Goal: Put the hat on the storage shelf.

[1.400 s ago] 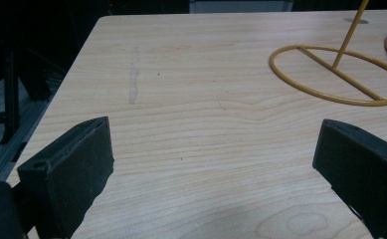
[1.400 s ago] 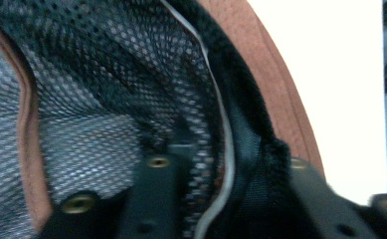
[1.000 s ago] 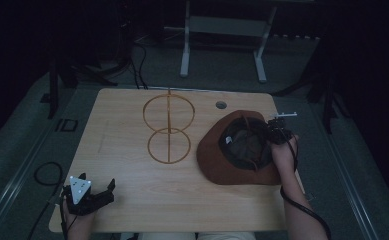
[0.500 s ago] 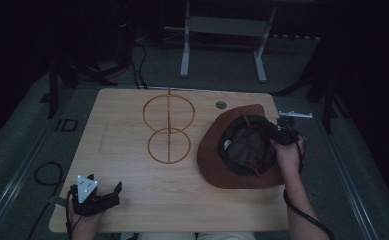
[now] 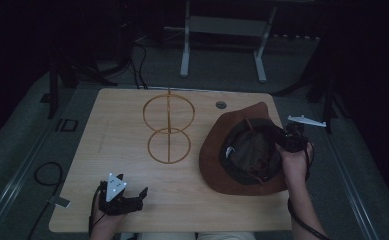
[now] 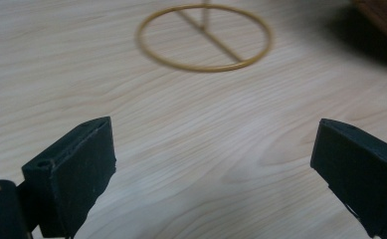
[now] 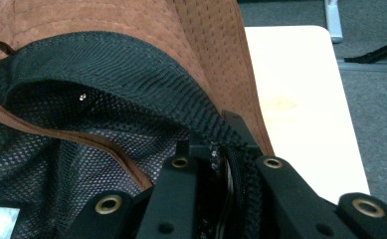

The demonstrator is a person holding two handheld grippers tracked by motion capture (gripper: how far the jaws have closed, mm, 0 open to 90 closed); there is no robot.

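Observation:
A brown suede hat (image 5: 217,160) lies crown-down on the right side of the wooden table (image 5: 122,125), its black mesh lining facing up. My right gripper (image 5: 283,138) is at the hat's right side. In the right gripper view it (image 7: 226,149) is shut on the mesh inner band, with the brown brim (image 7: 211,45) rising behind. A gold wire stand (image 5: 168,131) of two rings on a rod stands at the table's middle. Near the front left edge my left gripper (image 5: 132,187) is open. In its own view, bare wood lies between the wide jaws of my left gripper (image 6: 216,149), and a wire ring (image 6: 203,67) lies ahead.
A round cable hole (image 5: 221,105) sits in the table just behind the hat. White frame legs (image 5: 184,45) stand on the grey floor beyond the table. A black cable loop (image 5: 44,172) lies on the floor at the left.
The hat's far brim has tipped up and the hat has shifted slightly with my right gripper shut on its band. My left gripper has slid a little to the right along the front edge.

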